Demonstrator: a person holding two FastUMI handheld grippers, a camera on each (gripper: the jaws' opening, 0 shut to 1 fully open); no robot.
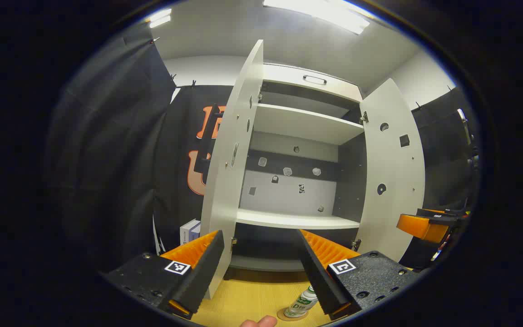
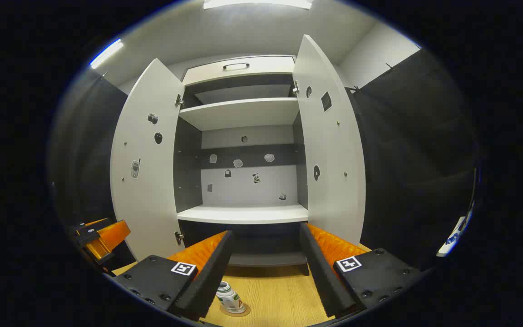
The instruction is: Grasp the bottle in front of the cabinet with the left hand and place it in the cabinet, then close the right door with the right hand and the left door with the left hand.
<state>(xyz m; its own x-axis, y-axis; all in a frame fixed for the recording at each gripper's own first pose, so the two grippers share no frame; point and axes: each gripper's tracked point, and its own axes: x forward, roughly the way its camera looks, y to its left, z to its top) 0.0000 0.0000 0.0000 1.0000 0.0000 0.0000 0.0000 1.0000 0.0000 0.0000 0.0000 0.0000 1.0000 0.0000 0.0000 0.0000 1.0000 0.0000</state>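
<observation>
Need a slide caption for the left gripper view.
Open left gripper faces the open cabinet; bottle stands on the wooden floor below.

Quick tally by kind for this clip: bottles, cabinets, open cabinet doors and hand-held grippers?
Bottle: 1
Cabinet: 1
Open cabinet doors: 2, left door and right door
Hand-held grippers: 2, left hand-held gripper and right hand-held gripper
Total: 6
</observation>
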